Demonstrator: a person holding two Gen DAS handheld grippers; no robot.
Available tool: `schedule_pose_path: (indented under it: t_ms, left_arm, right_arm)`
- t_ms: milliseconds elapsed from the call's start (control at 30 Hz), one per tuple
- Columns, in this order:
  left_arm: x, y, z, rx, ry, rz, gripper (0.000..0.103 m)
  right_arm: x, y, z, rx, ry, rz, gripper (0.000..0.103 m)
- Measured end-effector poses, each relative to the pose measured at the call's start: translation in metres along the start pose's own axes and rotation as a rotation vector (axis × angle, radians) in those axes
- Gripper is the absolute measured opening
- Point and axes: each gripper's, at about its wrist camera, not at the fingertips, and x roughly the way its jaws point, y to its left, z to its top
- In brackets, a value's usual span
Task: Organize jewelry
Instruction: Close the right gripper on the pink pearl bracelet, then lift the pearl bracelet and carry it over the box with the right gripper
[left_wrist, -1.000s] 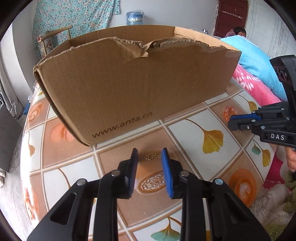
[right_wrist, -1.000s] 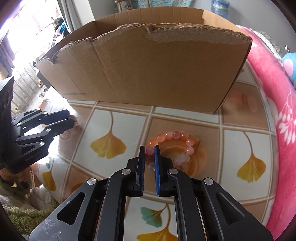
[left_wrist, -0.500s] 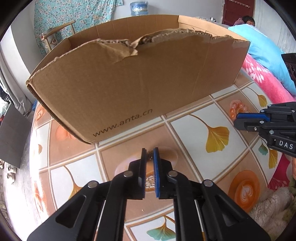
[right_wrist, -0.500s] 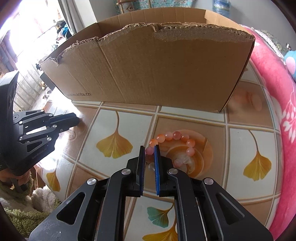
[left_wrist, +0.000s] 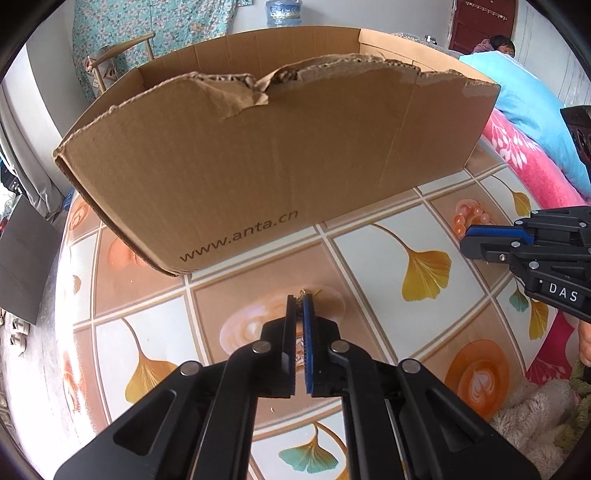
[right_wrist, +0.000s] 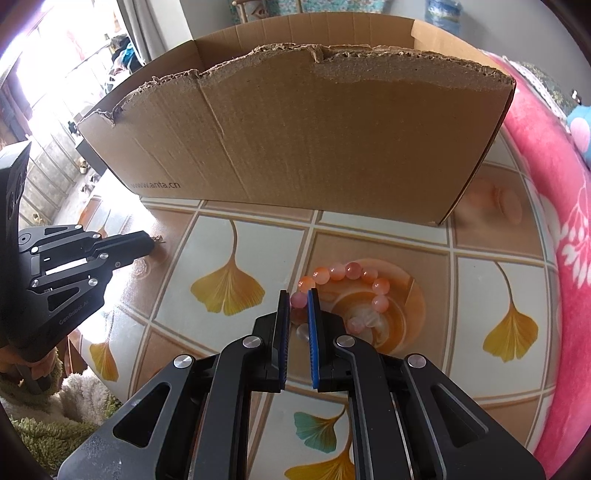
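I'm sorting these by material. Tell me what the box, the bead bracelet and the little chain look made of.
Box: corrugated cardboard, matte brown; its torn top edge shows the fluting.
Bead bracelet: glossy, translucent pink-orange beads with highlights, so polished stone or glass; I can't tell which.
Little chain: gold-coloured and fine-linked, probably metal, but mostly hidden between the left gripper fingers.

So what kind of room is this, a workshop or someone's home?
Most likely a lived-in home. A pink floral blanket borders the table with its ginkgo-leaf patterned cover, a wooden chair stands against a teal floral curtain, and a blue water jug sits behind.
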Motion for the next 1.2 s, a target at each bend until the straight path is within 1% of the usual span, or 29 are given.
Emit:
schedule_pose_path:
  t_ms: [267,367,467,567,700,767,867,933,1033,1100,1200]
  left_arm:
    - [-0.002,0.003,-0.002,-0.011,-0.006,-0.007,0.002]
    - [-0.005,0.006,-0.003,-0.025,-0.03,-0.031,0.001]
    - [-0.018,0.01,-0.006,-0.031,-0.091,-0.059,0.001]
    - [-0.038,0.017,-0.007,-0.045,-0.144,-0.079,0.001]
    - [-0.076,0.029,-0.005,-0.063,-0.221,-0.143,0.001]
    - [-0.097,0.034,-0.002,-0.062,-0.261,-0.163,0.001]
    - [-0.127,0.043,0.009,-0.056,-0.325,-0.189,0.001]
    - [-0.146,0.05,0.021,-0.049,-0.376,-0.206,0.001]
    - [-0.157,0.056,0.041,-0.042,-0.413,-0.233,0.001]
    - [-0.152,0.061,0.06,-0.034,-0.41,-0.249,0.001]
    - [-0.123,0.064,0.088,-0.033,-0.351,-0.263,0.001]
  right_arm:
    - [-0.001,-0.003,0.001,0.018,-0.003,0.008,0.007]
    - [-0.006,-0.009,0.003,0.042,-0.016,0.021,0.007]
    - [-0.018,-0.017,0.007,0.078,-0.046,0.032,0.007]
    - [-0.037,-0.027,0.011,0.129,-0.088,0.063,0.007]
    - [-0.065,-0.04,0.018,0.183,-0.156,0.1,0.007]
    - [-0.077,-0.045,0.02,0.208,-0.186,0.138,0.007]
    - [-0.098,-0.05,0.027,0.226,-0.233,0.183,0.007]
    - [-0.116,-0.051,0.036,0.224,-0.282,0.222,0.007]
    - [-0.14,-0.047,0.05,0.198,-0.35,0.254,0.007]
    - [-0.152,-0.047,0.064,0.172,-0.394,0.285,0.007]
    - [-0.156,-0.047,0.086,0.14,-0.432,0.326,0.007]
